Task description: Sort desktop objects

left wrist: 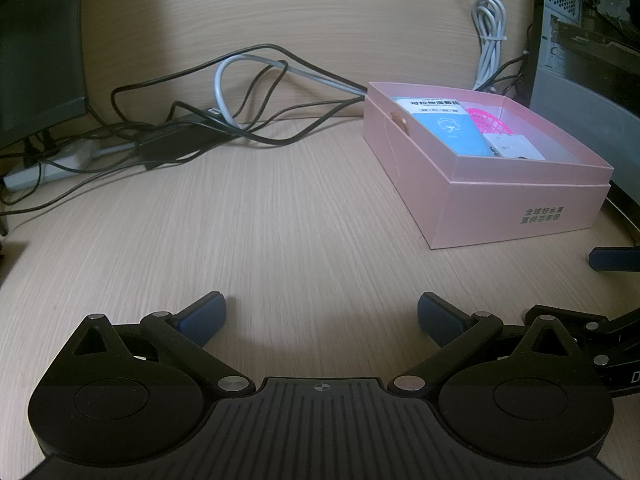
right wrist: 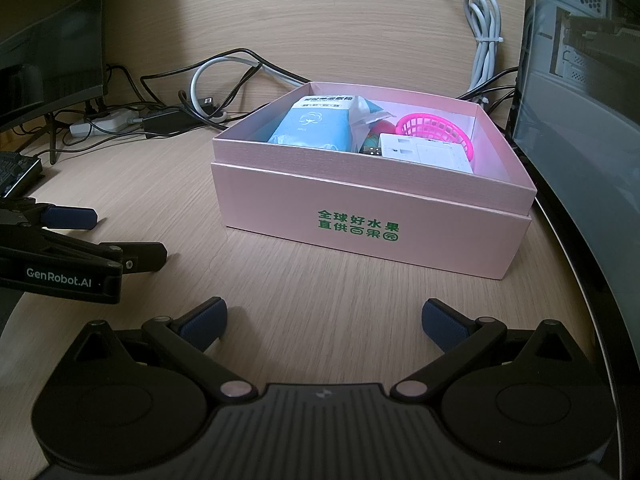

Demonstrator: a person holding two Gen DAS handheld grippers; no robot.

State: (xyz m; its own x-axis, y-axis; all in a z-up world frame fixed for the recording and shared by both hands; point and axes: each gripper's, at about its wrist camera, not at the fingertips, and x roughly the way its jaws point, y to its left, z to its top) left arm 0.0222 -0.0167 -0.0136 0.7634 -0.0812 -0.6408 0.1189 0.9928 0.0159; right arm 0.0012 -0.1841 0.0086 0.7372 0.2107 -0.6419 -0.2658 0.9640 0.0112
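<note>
The pink box (right wrist: 372, 236) holds a blue packet (right wrist: 310, 126), a pink basket (right wrist: 434, 130) and a white box (right wrist: 424, 152); left gripper (left wrist: 322, 316) and right gripper (right wrist: 324, 320) both gape, released, near it.

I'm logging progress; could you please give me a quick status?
Left gripper and right gripper open, empty. Pink box holds blue pack, pink basket. Nothing in the way.

A pink cardboard box (right wrist: 372, 236) with green printed characters on its front wall sits open-topped in the centre of the right wrist frame, nested in its slightly wider lid. Inside, a blue-and-white wipes packet (right wrist: 316, 124) leans at upper left. A pink plastic basket (right wrist: 436, 128) sits at upper right, with a white flat plate (right wrist: 424, 152) in front of it.
</note>
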